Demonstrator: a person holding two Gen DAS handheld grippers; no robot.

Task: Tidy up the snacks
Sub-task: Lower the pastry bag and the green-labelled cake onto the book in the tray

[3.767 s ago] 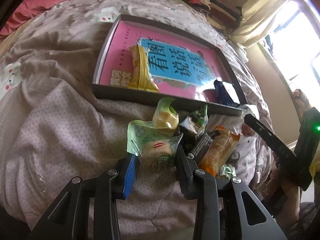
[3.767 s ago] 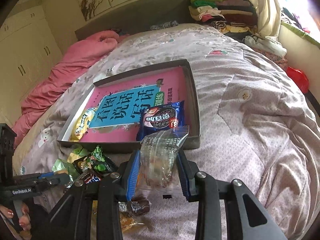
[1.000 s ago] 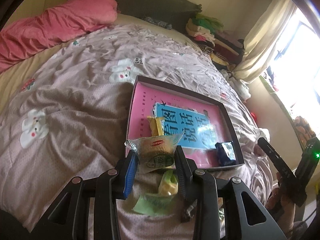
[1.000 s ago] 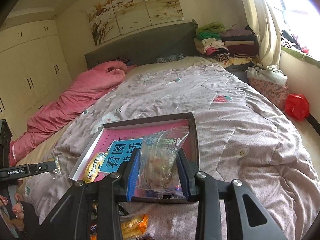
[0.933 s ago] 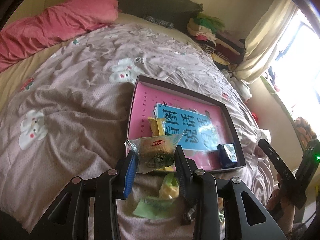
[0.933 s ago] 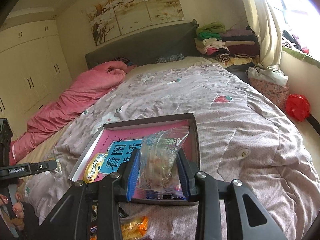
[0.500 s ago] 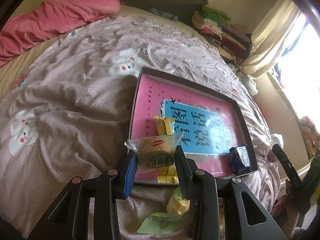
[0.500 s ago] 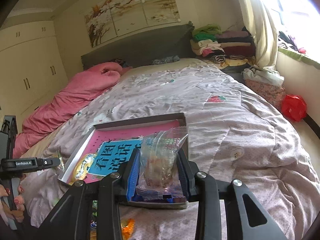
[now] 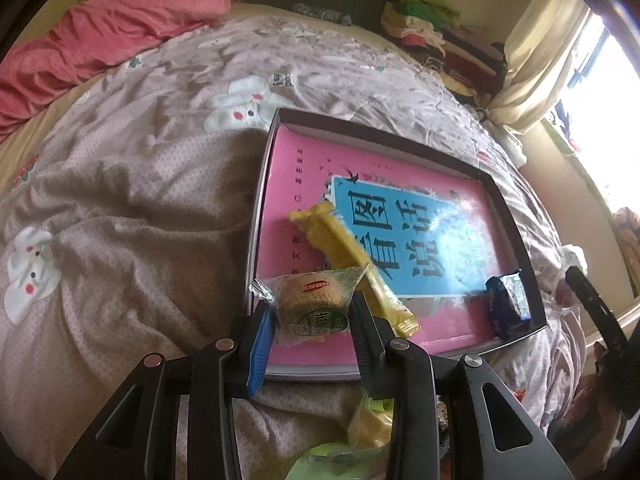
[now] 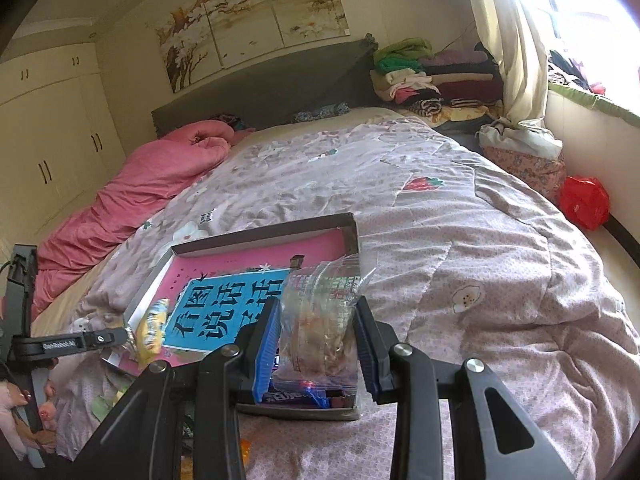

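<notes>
Left gripper (image 9: 314,314): jaws closed on a clear-wrapped round cake packet (image 9: 314,304), pinched at its two sides, red label strip up, the wrapper's long axis running across the jaws; it hangs over the near-left corner of the box tray (image 9: 516,232). Below the fingers, on the quilt (image 9: 120,200), loose green and yellow wrappers (image 9: 360,432), partly hidden. Right gripper (image 10: 316,344): jaws closed on a clear zip bag of snacks (image 10: 320,320), held upright, long axis vertical, sealed top edge pointing up and away; it sits over the tray's near-right corner. Just under it, a dark blue cookie packet (image 10: 296,394) lies flat inside the tray against the near wall; in the left wrist view the same packet (image 9: 506,306) is at the tray's near-right corner. A yellow snack bar packet (image 9: 352,264) lies in the tray, long axis diagonal from near-right to far-left, one crimped end pointing at the far-left corner; it overlaps the blue panel of the pink printed sheet (image 9: 420,240) lining the tray floor. The tray rests on the quilt, long axis running left to right. Farther off: pink duvet (image 10: 132,196) bunched at the left, dark headboard (image 10: 272,88), folded clothes stack (image 10: 432,84) at the right, curtain (image 10: 516,40) by the window.
</notes>
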